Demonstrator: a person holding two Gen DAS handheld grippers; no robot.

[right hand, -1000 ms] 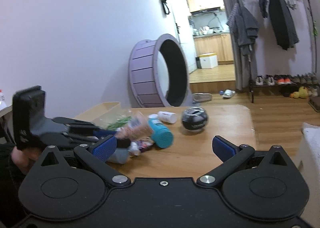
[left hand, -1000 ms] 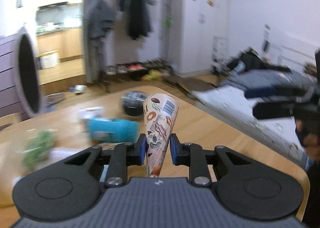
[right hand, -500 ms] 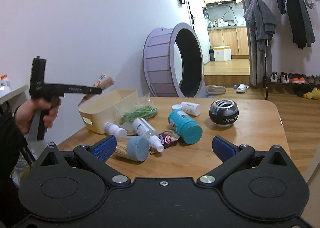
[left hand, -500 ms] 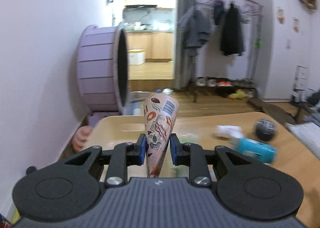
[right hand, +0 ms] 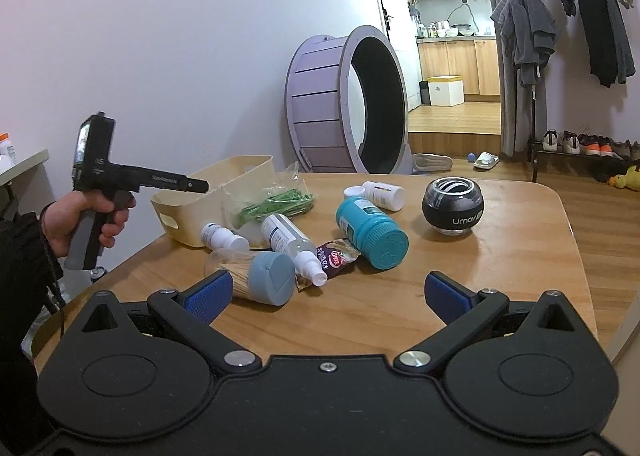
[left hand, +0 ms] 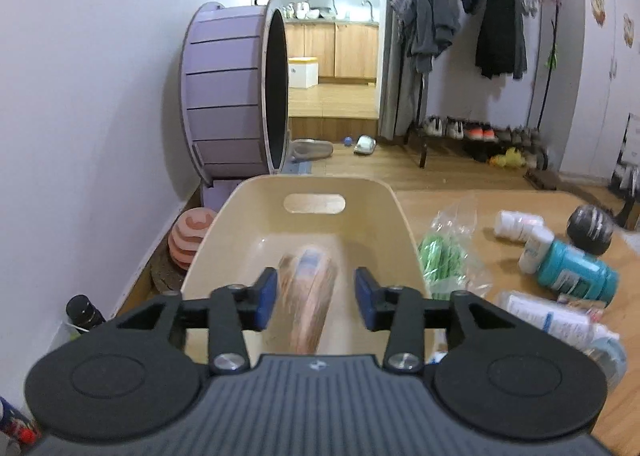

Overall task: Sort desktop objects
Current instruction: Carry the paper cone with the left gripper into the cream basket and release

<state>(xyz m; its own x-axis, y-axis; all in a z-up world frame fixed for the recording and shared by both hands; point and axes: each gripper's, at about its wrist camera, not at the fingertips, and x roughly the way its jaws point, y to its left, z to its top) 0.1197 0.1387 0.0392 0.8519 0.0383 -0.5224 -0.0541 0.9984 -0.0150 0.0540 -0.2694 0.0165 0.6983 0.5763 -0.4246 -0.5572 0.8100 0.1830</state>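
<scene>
My left gripper (left hand: 316,298) is open above the cream bin (left hand: 248,223). A printed paper cone (left hand: 310,296), blurred by motion, is inside the bin, free of both blue pads. In the right wrist view the left gripper (right hand: 200,185) is held by a hand (right hand: 80,219) over the bin (right hand: 192,211). My right gripper (right hand: 326,292) is open and empty above the near table edge. On the wooden table (right hand: 500,256) lie a teal jar (right hand: 372,232), a spray bottle (right hand: 294,240), a toothpick jar (right hand: 252,276), white pill bottles (right hand: 382,193), a snack packet (right hand: 334,258) and a black gyro ball (right hand: 452,205).
A clear bag of green sticks (right hand: 276,201) leans against the bin's right side. A purple cat wheel (right hand: 348,103) stands on the floor behind the table. A clothes rack (right hand: 580,35) and shoes are at the back right. A dark bottle (left hand: 84,310) sits by the wall on the left.
The left gripper swung left over the bin and opened. The cone it held has left the pads and is down in the bin. The right gripper stays open, hardly moving.
</scene>
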